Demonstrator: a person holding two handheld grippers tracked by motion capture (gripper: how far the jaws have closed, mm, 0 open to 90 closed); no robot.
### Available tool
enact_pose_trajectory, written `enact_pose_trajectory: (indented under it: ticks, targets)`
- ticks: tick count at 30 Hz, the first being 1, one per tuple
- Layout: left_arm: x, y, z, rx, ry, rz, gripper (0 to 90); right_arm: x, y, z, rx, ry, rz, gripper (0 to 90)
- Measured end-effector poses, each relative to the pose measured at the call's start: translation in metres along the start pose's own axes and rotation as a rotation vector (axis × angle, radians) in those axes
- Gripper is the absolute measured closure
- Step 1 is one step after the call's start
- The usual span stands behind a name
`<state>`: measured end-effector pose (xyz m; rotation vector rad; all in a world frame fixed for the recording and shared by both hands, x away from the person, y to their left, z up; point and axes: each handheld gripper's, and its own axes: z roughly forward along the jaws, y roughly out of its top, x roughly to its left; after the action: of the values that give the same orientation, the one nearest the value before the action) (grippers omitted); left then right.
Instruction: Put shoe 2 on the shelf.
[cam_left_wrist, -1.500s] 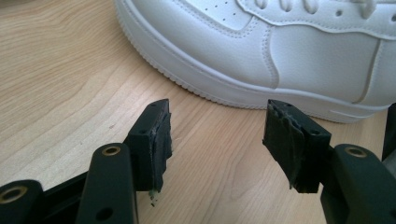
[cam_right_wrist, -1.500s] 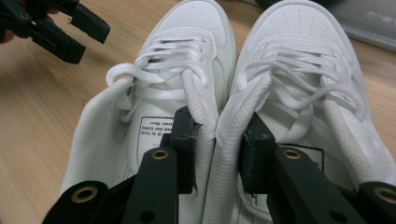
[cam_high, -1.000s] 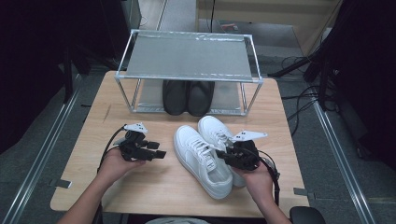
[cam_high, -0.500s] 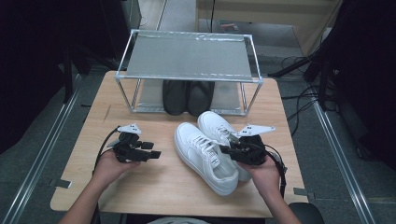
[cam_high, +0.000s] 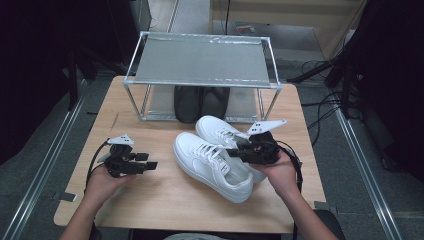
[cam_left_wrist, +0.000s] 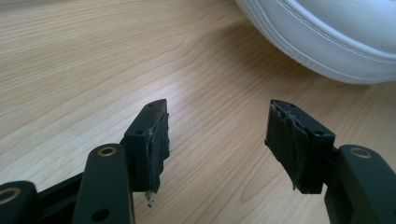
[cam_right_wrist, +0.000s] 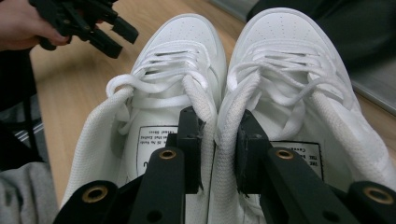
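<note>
Two white sneakers lie side by side at the table's middle, the left one and the right one, toes pointing away toward the rack. My right gripper is shut on their two inner collars, pinching them together just behind the laces. From above, that gripper comes in from the right over the heels. My left gripper hovers open to the left of the sneakers, with bare wood between its jaws and a white sole edge ahead of it.
A metal shoe rack with a grey top shelf stands at the back of the wooden table. A pair of black shoes sits under it. Cables run along the floor to the right.
My left gripper has drifted left, away from the sneakers. My right gripper has risen slightly, still pinching the two collars, and the pair has shifted a little with it.
</note>
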<state>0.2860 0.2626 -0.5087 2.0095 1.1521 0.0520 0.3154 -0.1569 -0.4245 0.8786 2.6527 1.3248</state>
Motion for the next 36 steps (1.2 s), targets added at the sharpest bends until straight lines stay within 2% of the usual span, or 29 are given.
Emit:
enact_pose_trajectory:
  ticks: [2, 4, 9, 10, 13, 17, 22, 36]
  targets:
    - [0.002, -0.002, -0.002, -0.002, 0.002, -0.006, 39.5, 0.0, 0.006, 0.001, 0.015, 0.036, 0.001, 77.3]
    - [0.005, -0.003, -0.005, -0.006, 0.012, -0.01, 39.5, 0.0, 0.013, 0.0, 0.021, 0.064, -0.02, 77.3]
    - [0.011, -0.005, -0.01, -0.017, 0.018, -0.02, 39.6, -0.003, 0.039, 0.0, 0.013, 0.155, -0.056, 77.2]
    - [0.011, -0.005, -0.01, -0.018, 0.018, -0.024, 39.6, -0.003, 0.044, 0.0, 0.009, 0.161, -0.065, 77.2]
    - [0.013, -0.006, -0.013, -0.022, 0.024, -0.029, 39.6, -0.004, 0.059, 0.001, 0.003, 0.173, -0.091, 77.2]
    - [0.015, -0.007, -0.015, -0.031, 0.026, -0.04, 39.6, -0.003, 0.079, 0.001, -0.004, 0.166, -0.125, 77.2]
    - [0.018, -0.009, -0.017, -0.037, 0.028, -0.05, 39.7, -0.002, 0.099, -0.002, -0.023, 0.172, -0.134, 77.2]
    - [0.019, -0.009, -0.017, -0.037, 0.031, -0.049, 39.7, 0.024, 0.154, 0.001, -0.045, 0.227, -0.186, 77.1]
